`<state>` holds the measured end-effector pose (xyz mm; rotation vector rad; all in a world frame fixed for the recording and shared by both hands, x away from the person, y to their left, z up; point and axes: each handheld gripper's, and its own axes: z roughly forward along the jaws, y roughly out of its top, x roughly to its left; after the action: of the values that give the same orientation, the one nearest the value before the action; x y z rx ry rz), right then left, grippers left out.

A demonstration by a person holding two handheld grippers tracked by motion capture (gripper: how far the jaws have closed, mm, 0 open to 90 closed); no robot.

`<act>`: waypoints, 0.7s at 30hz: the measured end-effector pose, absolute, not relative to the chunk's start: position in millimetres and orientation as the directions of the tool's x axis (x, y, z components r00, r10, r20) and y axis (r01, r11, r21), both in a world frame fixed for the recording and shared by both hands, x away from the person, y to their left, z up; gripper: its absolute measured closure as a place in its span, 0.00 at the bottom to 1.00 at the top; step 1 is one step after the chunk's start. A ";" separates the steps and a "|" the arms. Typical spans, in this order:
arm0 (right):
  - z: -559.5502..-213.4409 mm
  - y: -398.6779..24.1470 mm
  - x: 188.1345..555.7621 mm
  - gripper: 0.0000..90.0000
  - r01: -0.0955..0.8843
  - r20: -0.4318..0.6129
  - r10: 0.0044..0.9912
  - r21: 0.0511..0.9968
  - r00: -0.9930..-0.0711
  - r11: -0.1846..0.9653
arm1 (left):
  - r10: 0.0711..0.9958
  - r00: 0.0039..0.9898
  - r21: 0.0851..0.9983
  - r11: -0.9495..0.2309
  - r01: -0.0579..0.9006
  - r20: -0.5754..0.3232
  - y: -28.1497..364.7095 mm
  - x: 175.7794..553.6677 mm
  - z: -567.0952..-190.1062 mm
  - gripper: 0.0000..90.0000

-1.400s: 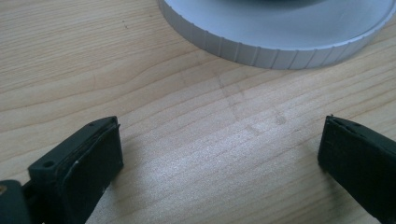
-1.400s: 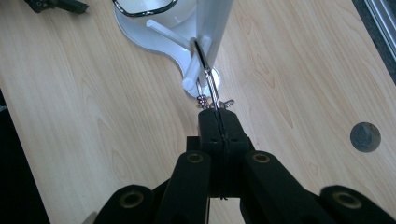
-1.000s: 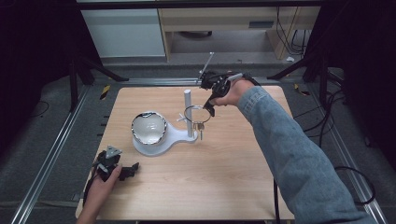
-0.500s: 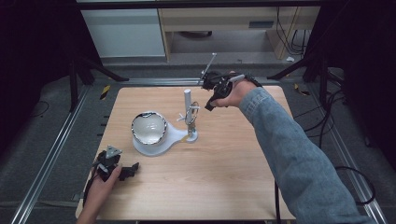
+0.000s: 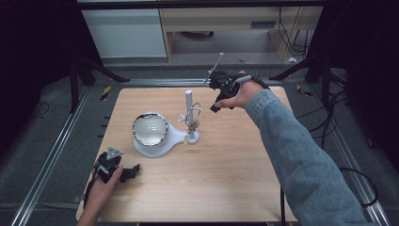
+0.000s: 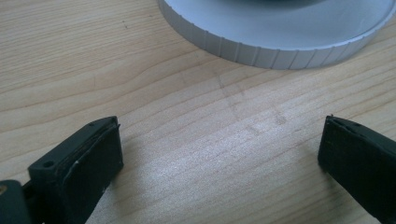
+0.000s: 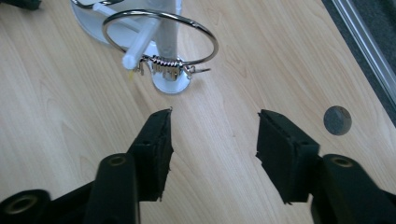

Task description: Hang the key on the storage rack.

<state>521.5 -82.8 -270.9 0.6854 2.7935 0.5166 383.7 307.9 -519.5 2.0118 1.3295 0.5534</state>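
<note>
A white jewellery stand [image 5: 175, 137] sits mid-table, with a shiny bowl [image 5: 149, 128] on its left and an upright post [image 5: 189, 100] on its right. A silver bangle with small charms [image 5: 193, 116] [image 7: 164, 62] hangs from a white peg [image 7: 139, 43] on the post. My right gripper [image 5: 215, 107] [image 7: 212, 135] hovers just right of the post, a short way from the bangle. Its jaws have just been opening and nothing is between them. My left gripper [image 5: 131, 170] [image 6: 219, 140] rests open on the table at the front left, facing the stand's ribbed base [image 6: 261, 46].
The wooden table [image 5: 226, 179] has bare wood at the front and right. A round hole [image 7: 337, 120] lies in the tabletop near its right edge. Metal rails [image 5: 51, 155] run along both sides, and cables lie on the floor to the right.
The right gripper let go of the bangle, opened its jaws and drew back a little to the right of the post. The bangle stays hanging on the peg. The left hand has not moved.
</note>
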 end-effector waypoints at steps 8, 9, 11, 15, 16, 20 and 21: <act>-279.3 -89.7 525.1 0.21 0.440 -0.140 0.533 0.414 -0.834 0.797 | 0.919 0.395 0.718 -0.270 0.642 -0.008 307.9 383.7 -519.5 0.00; -280.7 -90.7 525.5 0.18 0.441 -0.144 0.538 0.418 -0.831 0.794 | 0.919 0.395 0.718 -0.270 0.642 -0.008 307.9 383.7 -519.5 0.00; -283.5 -92.5 525.4 0.11 0.433 -0.162 0.542 0.436 -0.825 0.789 | 0.919 0.395 0.718 -0.270 0.642 -0.008 307.9 383.7 -519.5 0.00; -289.8 -98.6 526.0 0.08 0.442 -0.171 0.564 0.457 -0.808 0.772 | 0.919 0.395 0.718 -0.269 0.642 -0.008 307.9 383.7 -519.5 0.00; -290.7 -99.5 525.8 0.08 0.448 -0.168 0.570 0.459 -0.804 0.767 | 0.919 0.395 0.718 -0.270 0.642 -0.008 307.9 383.7 -519.5 0.00; -295.9 -104.9 525.2 0.07 0.457 -0.170 0.584 0.467 -0.793 0.757 | 0.919 0.395 0.718 -0.270 0.642 -0.008 307.9 383.7 -519.5 0.00; -297.2 -106.4 524.8 0.07 0.455 -0.170 0.583 0.469 -0.794 0.757 | 0.919 0.395 0.718 -0.270 0.642 -0.008 307.9 383.7 -519.5 0.00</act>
<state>524.8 -106.4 -297.2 0.8051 2.6483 0.5927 383.7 307.9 -519.5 2.0115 1.3297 0.5536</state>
